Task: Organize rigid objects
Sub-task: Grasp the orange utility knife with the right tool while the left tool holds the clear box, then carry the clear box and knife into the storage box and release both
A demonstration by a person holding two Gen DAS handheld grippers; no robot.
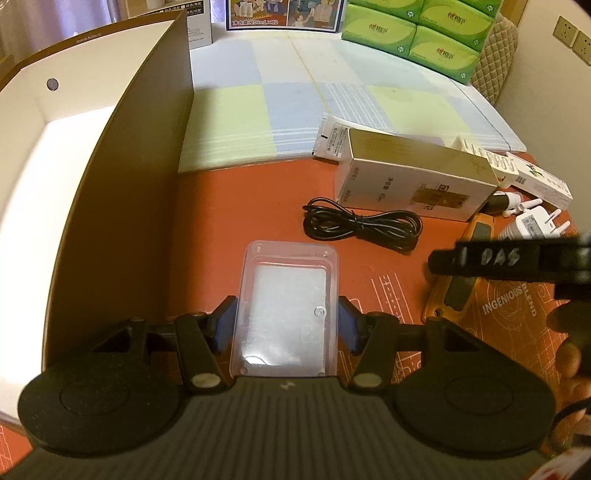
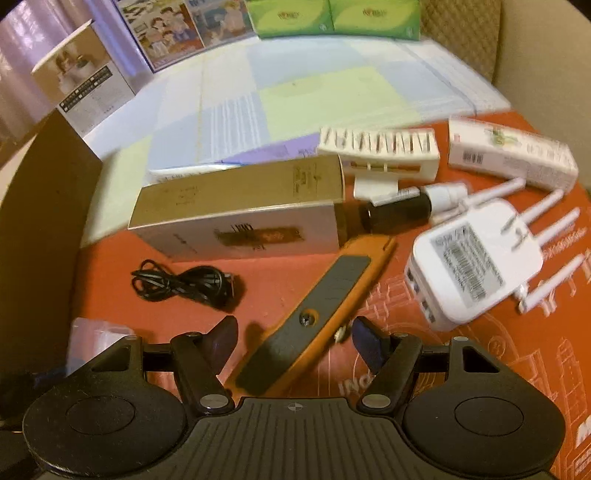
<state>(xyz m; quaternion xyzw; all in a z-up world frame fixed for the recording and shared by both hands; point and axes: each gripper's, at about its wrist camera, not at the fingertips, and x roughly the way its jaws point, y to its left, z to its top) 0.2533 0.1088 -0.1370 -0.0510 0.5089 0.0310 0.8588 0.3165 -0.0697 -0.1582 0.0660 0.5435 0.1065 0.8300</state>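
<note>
My left gripper (image 1: pixel 286 321) is shut on a clear plastic case (image 1: pixel 284 306); both blue pads press its long sides, and the case sits low over the red mat. Just to its left stands a big cardboard box (image 1: pixel 110 192) with a white inside. My right gripper (image 2: pixel 295 339) is open and points down over an orange and grey utility knife (image 2: pixel 317 314). The knife lies slantwise on the mat between the pads, with a gap on each side. In the left wrist view the knife (image 1: pixel 458 291) lies under the right gripper's black finger (image 1: pixel 491 260).
On the red mat (image 1: pixel 229 206) lie a coiled black cable (image 1: pixel 362 225), a gold and white carton (image 1: pixel 413 177), a dark bottle (image 2: pixel 391 214), a white plug-in adapter with antennas (image 2: pixel 472 266), a white rack (image 2: pixel 380 147) and a small white carton (image 2: pixel 513 155). Green tissue packs (image 1: pixel 417 33) stand behind.
</note>
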